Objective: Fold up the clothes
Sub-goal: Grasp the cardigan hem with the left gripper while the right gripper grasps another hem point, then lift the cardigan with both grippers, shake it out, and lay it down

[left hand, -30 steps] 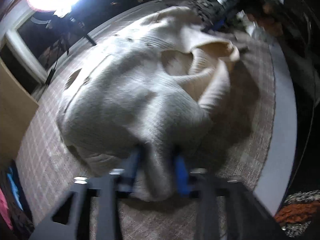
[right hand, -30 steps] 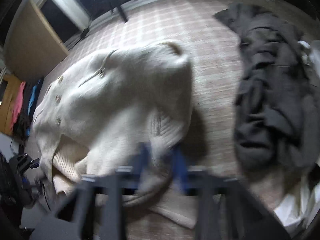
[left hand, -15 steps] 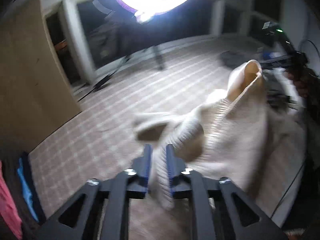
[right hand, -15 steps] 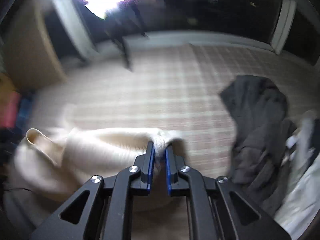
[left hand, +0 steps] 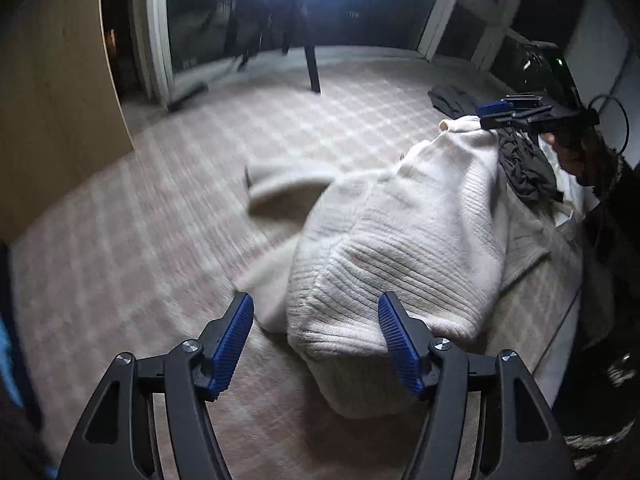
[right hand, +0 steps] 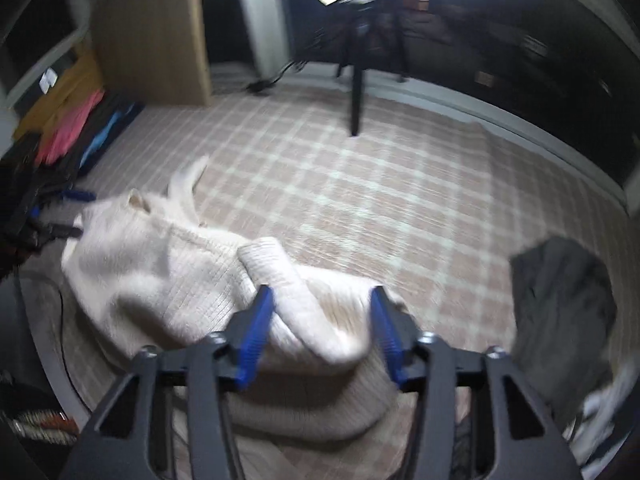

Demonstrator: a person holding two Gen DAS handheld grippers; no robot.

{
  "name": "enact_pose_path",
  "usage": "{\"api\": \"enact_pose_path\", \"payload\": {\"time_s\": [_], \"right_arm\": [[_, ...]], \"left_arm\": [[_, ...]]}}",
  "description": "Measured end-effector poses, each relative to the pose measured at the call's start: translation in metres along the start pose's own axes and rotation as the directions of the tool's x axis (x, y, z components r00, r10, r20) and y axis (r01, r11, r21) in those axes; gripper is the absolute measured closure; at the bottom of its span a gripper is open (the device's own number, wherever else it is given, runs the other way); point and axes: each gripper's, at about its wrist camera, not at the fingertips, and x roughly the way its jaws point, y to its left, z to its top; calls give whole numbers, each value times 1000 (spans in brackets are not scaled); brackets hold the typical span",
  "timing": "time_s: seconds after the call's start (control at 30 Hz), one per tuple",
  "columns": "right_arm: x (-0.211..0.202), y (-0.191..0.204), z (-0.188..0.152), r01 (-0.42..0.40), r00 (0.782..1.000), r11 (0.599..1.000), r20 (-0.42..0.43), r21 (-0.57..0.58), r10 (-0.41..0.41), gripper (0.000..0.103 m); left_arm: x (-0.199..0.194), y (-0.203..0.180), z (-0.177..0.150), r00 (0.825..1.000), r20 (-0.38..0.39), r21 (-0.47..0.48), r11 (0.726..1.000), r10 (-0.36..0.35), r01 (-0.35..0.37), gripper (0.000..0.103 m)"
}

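A cream ribbed knit cardigan [left hand: 400,240] lies bunched on the checked cloth surface [left hand: 200,184]. My left gripper [left hand: 316,340] is open, its blue pads on either side of the near edge of the knit, holding nothing. In the right wrist view the same cardigan [right hand: 168,268] lies in a heap with a rolled sleeve [right hand: 288,280] between the open fingers of my right gripper [right hand: 320,328]. The right gripper also shows in the left wrist view [left hand: 516,114], above the cardigan's far end.
A dark grey garment [right hand: 560,304] lies at the right with white cloth beside it. A ring light on a tripod [right hand: 356,92] stands at the far edge. A wooden panel [left hand: 52,92] and stacked coloured clothes [right hand: 76,124] are at the left.
Both grippers were shut on the cardigan and holding it up; both have now opened and the cardigan has dropped onto the surface, one sleeve still swinging out.
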Motion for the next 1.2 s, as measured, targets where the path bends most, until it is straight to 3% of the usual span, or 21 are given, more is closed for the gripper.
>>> {"api": "enact_pose_path", "payload": {"time_s": [0.13, 0.33, 0.4, 0.47, 0.53, 0.6, 0.63, 0.67, 0.8, 0.93, 1.03, 1.1, 1.2], "right_arm": [[-10, 9, -9, -95, 995, 990, -2, -105, 95, 50], [10, 22, -15, -12, 997, 965, -80, -263, -9, 49], [17, 22, -14, -19, 996, 964, -92, -266, -6, 49], [16, 20, -14, -40, 996, 968, -89, -248, 18, 56], [14, 18, -15, -40, 997, 971, -80, -237, 21, 86], [9, 17, -17, -23, 997, 973, -71, -228, 7, 91], [7, 16, -18, -15, 998, 975, -67, -224, 0, 95], [5, 15, -19, -6, 998, 976, -62, -219, -8, 95], [-52, 20, -1, 91, 992, 980, 105, -180, -73, 97], [-110, 25, 17, 181, 952, 976, 270, -123, -143, 97], [-173, 34, 39, 244, 893, 967, 405, -70, -196, 97], [-218, 47, 50, 287, 845, 957, 484, -51, -227, 97], [-281, 70, 61, 347, 761, 938, 588, -15, -272, 97]], "left_arm": [[-1, 6, -6, 999, -4, -36, 999, -32, 32, 40], [6, 13, -4, 998, -33, -54, 997, -60, 58, 39], [11, 15, -1, 996, -40, -69, 995, -78, 75, 40], [12, 12, 1, 996, -33, -56, 995, -84, 82, 45], [11, 7, 3, 996, -31, -37, 996, -86, 85, 65], [10, 1, 1, 996, -35, -12, 996, -85, 85, 75], [9, -2, 0, 997, -33, 2, 997, -75, 75, 93], [7, -4, -1, 999, -19, 14, 999, -50, 50, 97], [-25, -7, 3, 997, 76, 7, 1000, -14, 14, 98], [-86, -9, 27, 978, 205, 9, 999, 47, -50, 98], [-140, -20, 53, 948, 295, 57, 989, 116, -139, 98], [-186, -32, 70, 913, 375, 84, 975, 161, -206, 98], [-257, -52, 89, 844, 500, 107, 953, 194, -282, 98]]}}
